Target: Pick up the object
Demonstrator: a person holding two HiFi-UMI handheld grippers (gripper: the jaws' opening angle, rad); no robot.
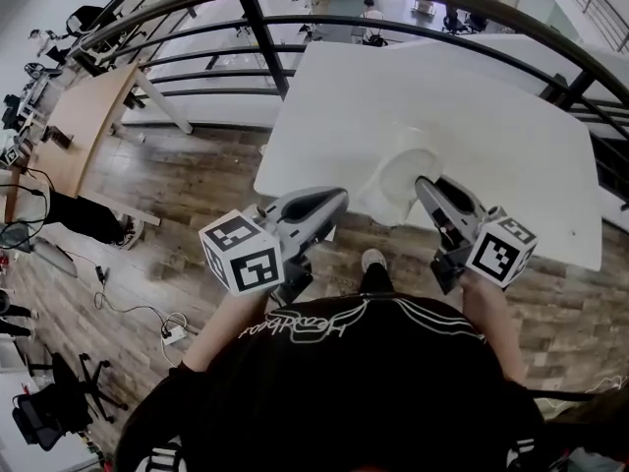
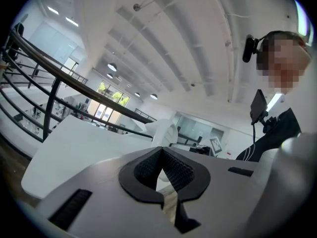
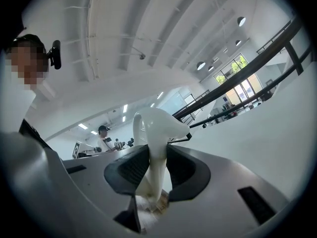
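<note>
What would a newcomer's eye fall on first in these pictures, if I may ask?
First, the white curved object, smooth and glossy, clamped between the pads of the right gripper and rising out of its jaws. From the head view it is at the near edge of the big white table. To its left hangs the left gripper, its jaws together with nothing in them.

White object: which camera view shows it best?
The right gripper view: the white object fills the middle, clamped in the right gripper. The head view shows only a pale round shape at the white table's near edge. The left gripper view catches a small part beyond the shut left gripper.
</note>
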